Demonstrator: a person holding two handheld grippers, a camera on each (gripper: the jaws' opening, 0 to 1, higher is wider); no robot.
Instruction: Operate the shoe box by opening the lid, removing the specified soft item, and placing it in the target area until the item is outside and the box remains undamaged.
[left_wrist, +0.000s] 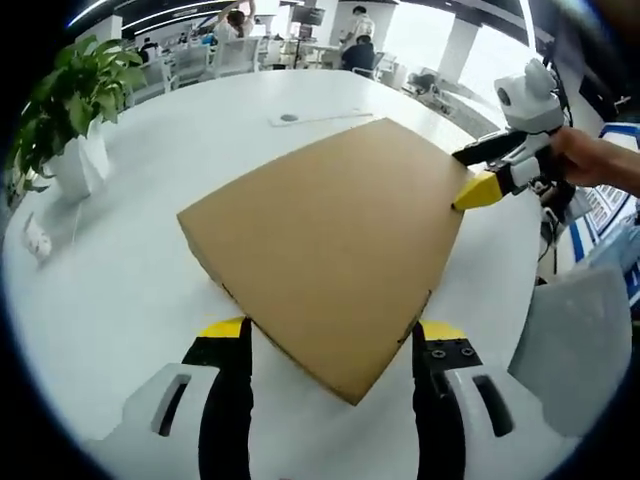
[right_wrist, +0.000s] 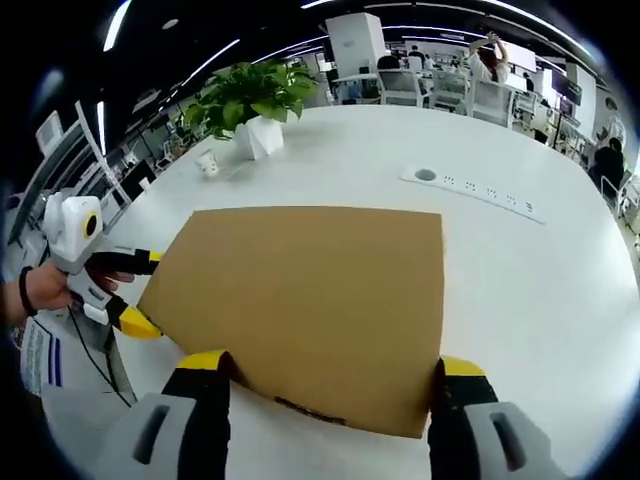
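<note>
Shoe box (left_wrist: 335, 250), plain brown cardboard with its lid down, lies flat on the white table (left_wrist: 120, 290), near the edge where the person stands. In the left gripper view the left gripper (left_wrist: 330, 335) has its jaws spread apart on either side of the box's near corner, the yellow tips just beside the cardboard, though contact cannot be made out. The right gripper (left_wrist: 480, 175) comes in from the right of that view, held in a hand (left_wrist: 590, 160), its jaws parted around the far corner of the lid. In the right gripper view the same right gripper (right_wrist: 330, 368) straddles a box (right_wrist: 300, 305) edge with jaws wide, and the left gripper (right_wrist: 145, 295) sits at the opposite corner. A potted plant (right_wrist: 250, 105) stands well apart on the table, with a small cup (right_wrist: 208, 163) near it (a power strip (right_wrist: 480, 190) lies farther across).
</note>
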